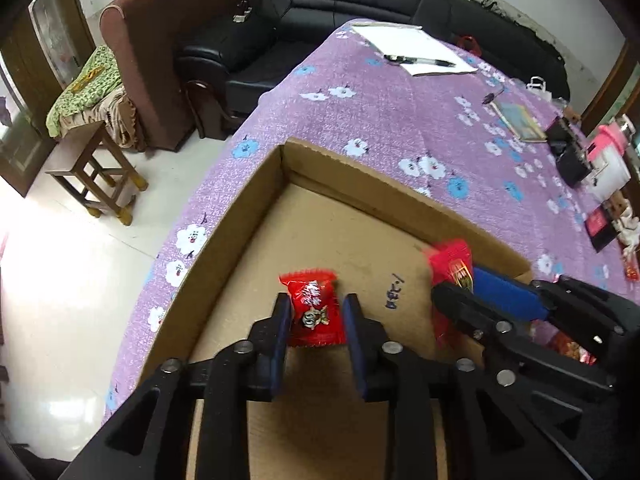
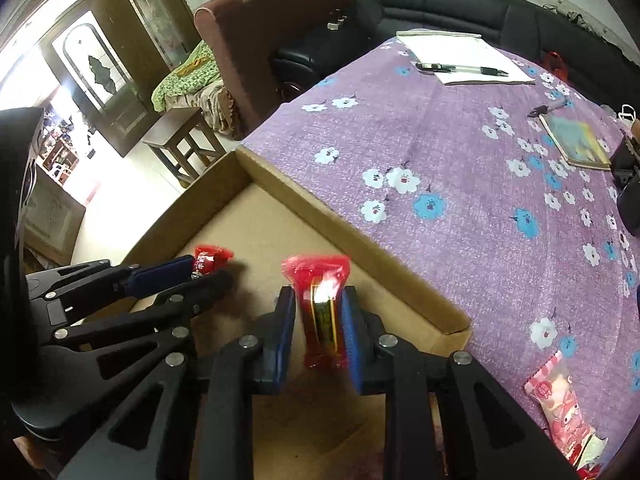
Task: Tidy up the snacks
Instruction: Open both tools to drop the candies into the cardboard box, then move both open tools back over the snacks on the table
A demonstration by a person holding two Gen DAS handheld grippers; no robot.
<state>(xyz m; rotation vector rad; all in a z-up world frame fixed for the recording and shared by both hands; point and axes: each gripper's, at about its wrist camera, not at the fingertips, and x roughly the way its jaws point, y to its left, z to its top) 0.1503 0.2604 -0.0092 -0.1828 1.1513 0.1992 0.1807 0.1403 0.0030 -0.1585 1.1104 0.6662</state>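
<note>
My left gripper (image 1: 316, 312) sat loose around a light, crinkly red candy (image 1: 314, 306); my right gripper (image 2: 318, 316) pinched another candy (image 2: 322, 312) mid-wrapper.

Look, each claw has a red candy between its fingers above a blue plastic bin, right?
Not quite. The left claw has the left candy between its fingers and the right claw has the right candy, but they are above a brown cardboard box, not a blue plastic bin. Both wrist views show it.
</note>
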